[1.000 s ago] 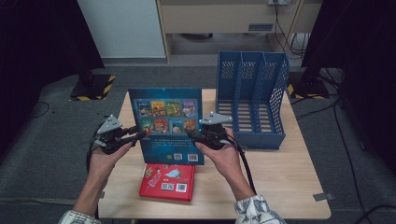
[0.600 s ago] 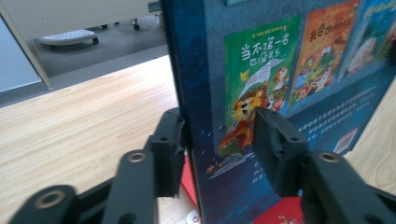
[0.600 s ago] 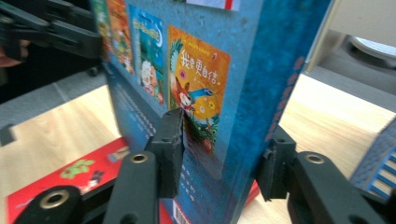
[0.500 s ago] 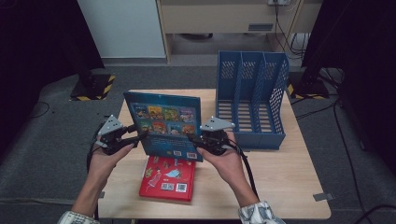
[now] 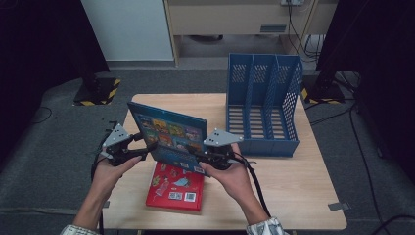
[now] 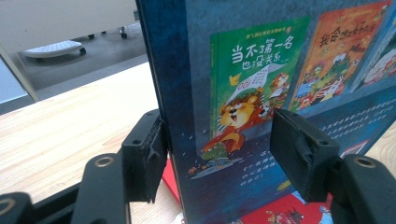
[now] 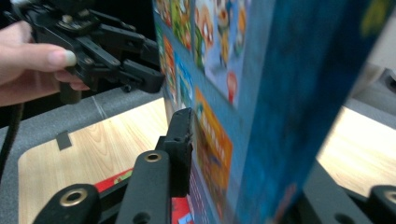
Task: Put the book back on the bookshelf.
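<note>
A blue picture book (image 5: 169, 134) stands upright over the table, angled, its cover showing small book pictures. My right gripper (image 5: 200, 159) is shut on its lower right edge, and its jaws have just been closing on it. In the right gripper view the left pad (image 7: 183, 140) lies against the cover (image 7: 261, 93); the other jaw is hidden behind the book. My left gripper (image 5: 147, 147) is at the book's left edge with its jaws just opened. In the left gripper view the spine and cover (image 6: 224, 93) sit between the pads (image 6: 299, 149), which stand apart from it.
A red picture book (image 5: 176, 188) lies flat on the wooden table (image 5: 293, 186) below the blue one. A blue slotted file rack (image 5: 264, 105) stands at the table's back right. Dark floor and cables surround the table.
The blue book has turned from facing the camera to an angle, its left edge swinging back. The left jaws have opened off it. The right hand has shifted a little.
</note>
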